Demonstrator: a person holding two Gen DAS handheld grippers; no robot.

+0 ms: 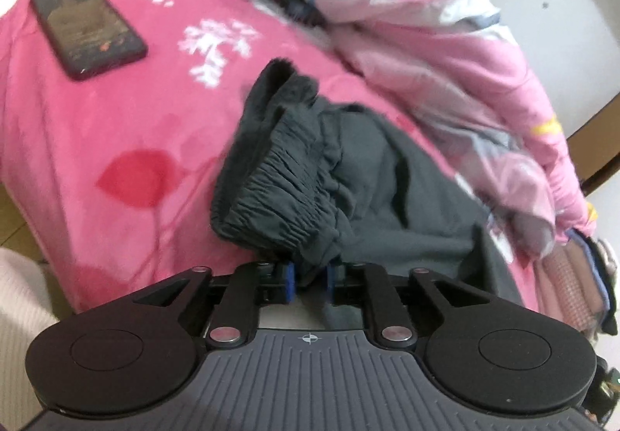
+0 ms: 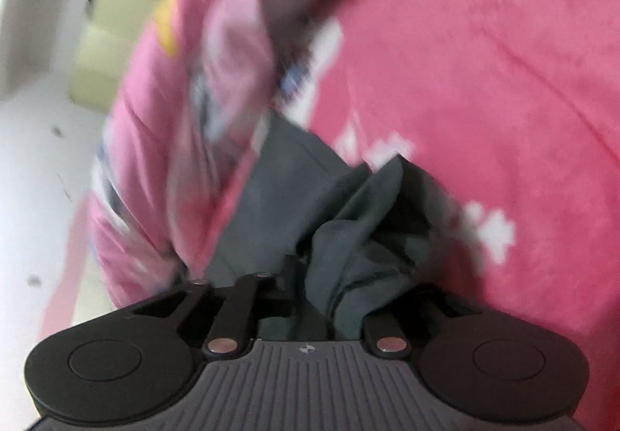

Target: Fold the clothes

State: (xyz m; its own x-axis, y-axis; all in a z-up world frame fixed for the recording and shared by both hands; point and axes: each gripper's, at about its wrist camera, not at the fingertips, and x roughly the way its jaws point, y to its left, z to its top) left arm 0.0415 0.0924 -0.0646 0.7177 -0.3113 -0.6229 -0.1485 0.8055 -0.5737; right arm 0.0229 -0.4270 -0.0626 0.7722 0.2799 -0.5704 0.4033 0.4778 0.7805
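Left wrist view: your left gripper (image 1: 309,281) is pinching the gathered elastic waistband of a pair of dark grey trousers (image 1: 372,175), its blue pads (image 1: 288,281) pressing in on the cloth from both sides. The waistband is bunching up just ahead of the fingers, and the rest of the garment is trailing away to the right, lying loosely creased on the pink bedsheet (image 1: 97,128). In the right wrist view, your right gripper (image 2: 329,299) is closing on another part of the same dark grey trousers (image 2: 294,175); a twisted bundle of cloth is passing between the fingers, though the fingertips themselves are hidden under the fabric. Beyond the garment, a rumpled pink duvet (image 1: 445,28) is heaping along the far side, touching the trousers' edge, and a dark phone (image 1: 87,28) is lying well apart on the sheet. The blur suggests both hands are moving. Judging by the creases and the twist, the trousers are not yet lying flat or neatly folded; smoothing out and folding over are apparently remaining.
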